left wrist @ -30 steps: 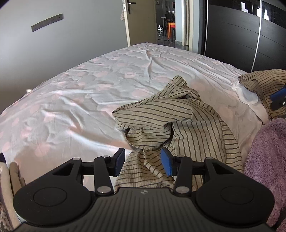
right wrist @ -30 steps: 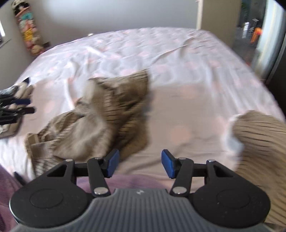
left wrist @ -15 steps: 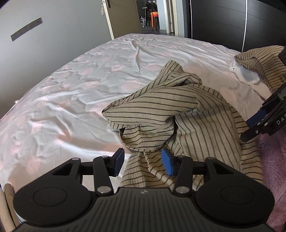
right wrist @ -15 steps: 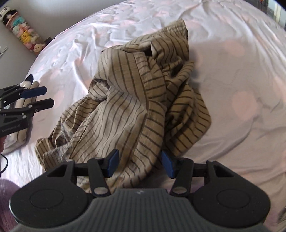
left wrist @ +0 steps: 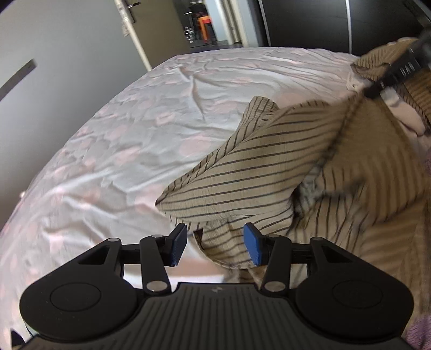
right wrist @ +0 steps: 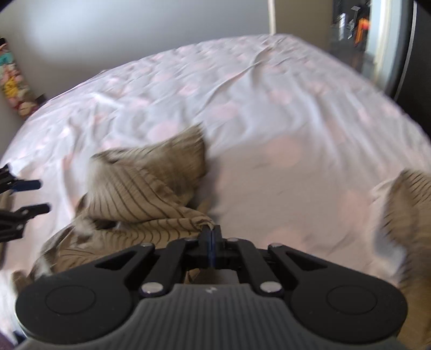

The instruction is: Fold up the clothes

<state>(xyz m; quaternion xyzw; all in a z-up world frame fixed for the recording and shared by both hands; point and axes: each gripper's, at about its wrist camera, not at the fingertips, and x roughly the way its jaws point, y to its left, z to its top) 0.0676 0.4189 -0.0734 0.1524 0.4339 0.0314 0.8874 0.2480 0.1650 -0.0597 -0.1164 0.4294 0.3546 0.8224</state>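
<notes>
1. The striped shirt point(left wrist: 242, 172) is lying bunched on the bed point(left wrist: 129, 140)
2. The right gripper point(right wrist: 210, 242) is pinching a fold; the thin bite is risking slipping
3. The left gripper point(left wrist: 214, 242) is gaping, gripping nothing

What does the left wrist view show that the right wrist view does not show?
Left wrist only: the open left gripper at a fold of the striped garment, and a dark wardrobe.
Right wrist only: the right gripper shut on the garment's edge, and a colourful wall hanging.
Both: the garment on the pink bedsheet.
</notes>
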